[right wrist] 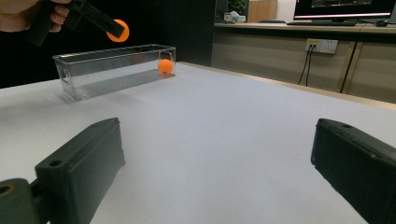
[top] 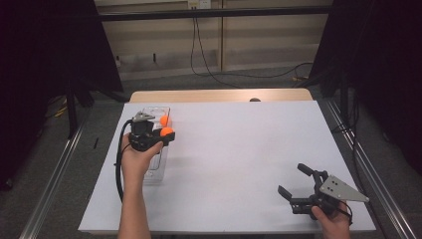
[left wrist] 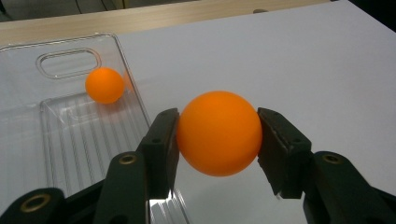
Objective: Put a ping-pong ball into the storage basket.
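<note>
left claw point(left wrist: 218, 140) pinching orange ball point(left wrist: 218, 139), second ball point(left wrist: 104, 84) in clear tray point(left wrist: 28, 56), right claw point(right wrist: 215, 172) spread

Left gripper point(top: 166, 133) was raised over the left side of the table, its forearm reaching in from the near edge, jaws clamped on an orange ball point(left wrist: 218, 132). Right gripper point(top: 296, 180) sat low at the near right corner, jaws spread wide, pointing left and holding nothing.
</note>
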{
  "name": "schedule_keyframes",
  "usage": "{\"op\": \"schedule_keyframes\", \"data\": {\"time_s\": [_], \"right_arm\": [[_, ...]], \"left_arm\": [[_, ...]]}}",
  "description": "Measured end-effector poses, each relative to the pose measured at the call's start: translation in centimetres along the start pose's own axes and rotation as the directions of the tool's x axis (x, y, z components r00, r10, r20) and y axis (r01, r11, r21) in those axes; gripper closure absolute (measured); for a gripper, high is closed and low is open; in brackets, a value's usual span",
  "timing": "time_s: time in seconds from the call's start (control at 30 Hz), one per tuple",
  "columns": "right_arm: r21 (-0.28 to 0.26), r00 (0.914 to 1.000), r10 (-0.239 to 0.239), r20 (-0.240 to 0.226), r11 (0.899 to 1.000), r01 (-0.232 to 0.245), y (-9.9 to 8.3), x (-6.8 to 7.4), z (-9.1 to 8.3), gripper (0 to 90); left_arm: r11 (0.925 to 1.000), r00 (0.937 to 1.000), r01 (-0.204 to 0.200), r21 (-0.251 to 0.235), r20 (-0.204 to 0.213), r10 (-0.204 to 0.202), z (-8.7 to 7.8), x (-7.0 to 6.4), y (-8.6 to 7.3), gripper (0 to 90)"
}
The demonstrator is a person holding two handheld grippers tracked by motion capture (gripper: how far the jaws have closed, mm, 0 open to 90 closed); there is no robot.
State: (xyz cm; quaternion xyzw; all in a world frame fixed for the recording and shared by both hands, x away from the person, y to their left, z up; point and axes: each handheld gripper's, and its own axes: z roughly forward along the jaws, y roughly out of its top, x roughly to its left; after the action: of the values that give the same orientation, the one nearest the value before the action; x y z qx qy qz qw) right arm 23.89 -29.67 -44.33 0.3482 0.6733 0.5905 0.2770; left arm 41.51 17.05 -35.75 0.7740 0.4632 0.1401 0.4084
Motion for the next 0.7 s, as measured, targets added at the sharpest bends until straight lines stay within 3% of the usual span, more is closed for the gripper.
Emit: {"op": "schedule_keyframes", "data": {"time_s": [0.7], "right_arm": [[-0.001, 1.0, 0.001, 0.001, 1.0, -0.001, 0.0, 0.0, 0.0, 2.3]], "left_arm": [[0.9999, 0.9992, 0.014, 0.002, -0.036, -0.014, -0.5, 1.1, -0.4, 50.9]]}}
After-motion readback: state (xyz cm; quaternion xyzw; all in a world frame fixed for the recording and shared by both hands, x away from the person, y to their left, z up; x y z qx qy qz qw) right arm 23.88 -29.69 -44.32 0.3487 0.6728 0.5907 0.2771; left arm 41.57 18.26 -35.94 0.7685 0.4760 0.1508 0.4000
